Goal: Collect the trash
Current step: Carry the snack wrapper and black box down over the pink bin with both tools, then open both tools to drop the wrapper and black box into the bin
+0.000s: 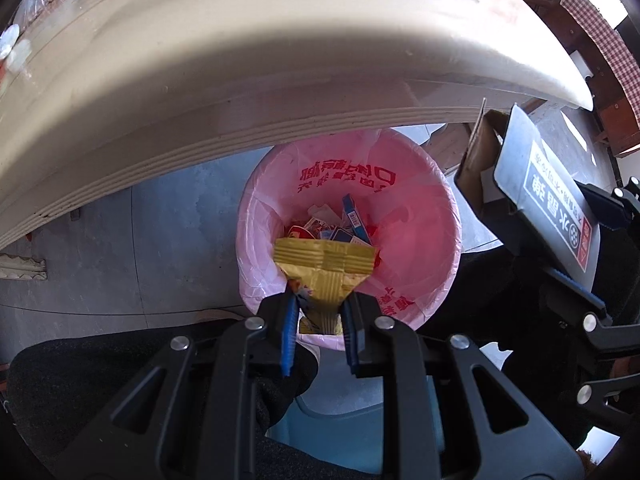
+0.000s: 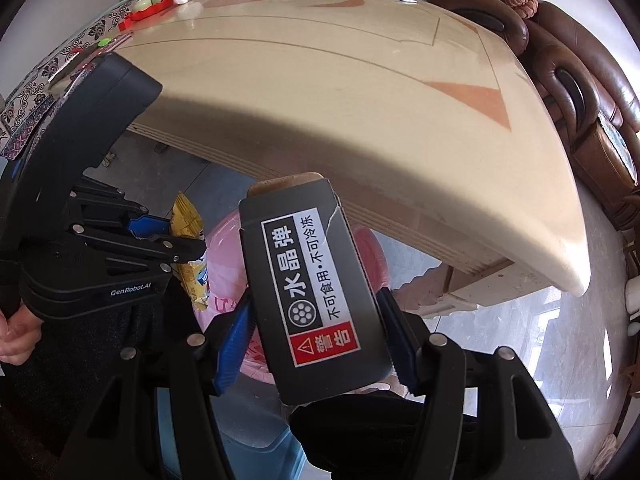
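While both grippers hang over the pink-lined bin (image 1: 348,216), each already carries a piece of trash, so the step in hand looks like the drop itself. Nearest the lens, the left gripper (image 1: 320,312) has its blue-padded jaws pinched on the lower end of a yellow snack wrapper (image 1: 326,264): thin, crinkled foil with a ribbed, crimped seam fanning wide at the top, poised just above the bin's near rim. The right gripper (image 2: 316,340) is clamped on the sides of a black cardboard box (image 2: 312,288), a flat, stiff rectangular carton with a white printed label and a red warning panel, its brown inner flap open at the far end; it sits over the bin's right side.

Below them the bin is round, its liner a glossy, translucent pink plastic bag with red print, folded over the rim. Small blue and red cartons and scraps of paper (image 1: 340,224) already lie at the bottom.

Judging from this, the next move calls for parting the left jaws so the light wrapper falls clear; it may cling to a pad or drift. The box likely needs to come further over the opening before release.

Beyond, the smooth cream table (image 2: 320,80) with a grooved edge overhangs, and a brown leather sofa (image 2: 580,80) curves behind.
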Tool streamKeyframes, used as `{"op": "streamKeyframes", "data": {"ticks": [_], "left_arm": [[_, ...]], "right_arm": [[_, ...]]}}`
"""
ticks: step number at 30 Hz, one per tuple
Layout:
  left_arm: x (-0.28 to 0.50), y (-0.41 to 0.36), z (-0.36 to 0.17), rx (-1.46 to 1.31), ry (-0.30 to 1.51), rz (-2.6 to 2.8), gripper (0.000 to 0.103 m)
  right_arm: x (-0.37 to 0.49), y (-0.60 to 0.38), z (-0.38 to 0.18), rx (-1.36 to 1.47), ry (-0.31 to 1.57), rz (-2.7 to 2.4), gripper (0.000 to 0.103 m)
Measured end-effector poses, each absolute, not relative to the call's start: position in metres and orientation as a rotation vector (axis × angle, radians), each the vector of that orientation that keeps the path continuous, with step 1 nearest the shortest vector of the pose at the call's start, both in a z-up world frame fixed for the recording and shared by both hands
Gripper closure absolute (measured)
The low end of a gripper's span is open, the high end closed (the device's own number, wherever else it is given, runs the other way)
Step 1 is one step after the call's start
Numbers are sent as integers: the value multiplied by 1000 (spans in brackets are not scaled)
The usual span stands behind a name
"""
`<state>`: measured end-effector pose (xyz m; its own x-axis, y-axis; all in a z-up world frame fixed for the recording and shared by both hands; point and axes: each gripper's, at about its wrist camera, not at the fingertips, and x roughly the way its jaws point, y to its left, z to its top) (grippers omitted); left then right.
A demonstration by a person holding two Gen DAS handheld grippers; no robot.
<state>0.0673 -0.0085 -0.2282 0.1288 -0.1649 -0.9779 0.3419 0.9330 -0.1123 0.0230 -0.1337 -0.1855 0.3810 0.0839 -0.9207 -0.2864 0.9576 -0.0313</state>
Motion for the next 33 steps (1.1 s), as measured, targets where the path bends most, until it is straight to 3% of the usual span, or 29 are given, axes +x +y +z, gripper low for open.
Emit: {"op": "streamKeyframes", "data": {"ticks": [18, 33], "left_arm": [[80, -35, -312, 155, 1530, -338, 83], [96, -43, -357, 161, 1626, -326, 83]], "right_arm": [[48, -157, -284, -72, 1298, 151, 44], [66, -165, -321, -20, 1381, 159, 44]]}}
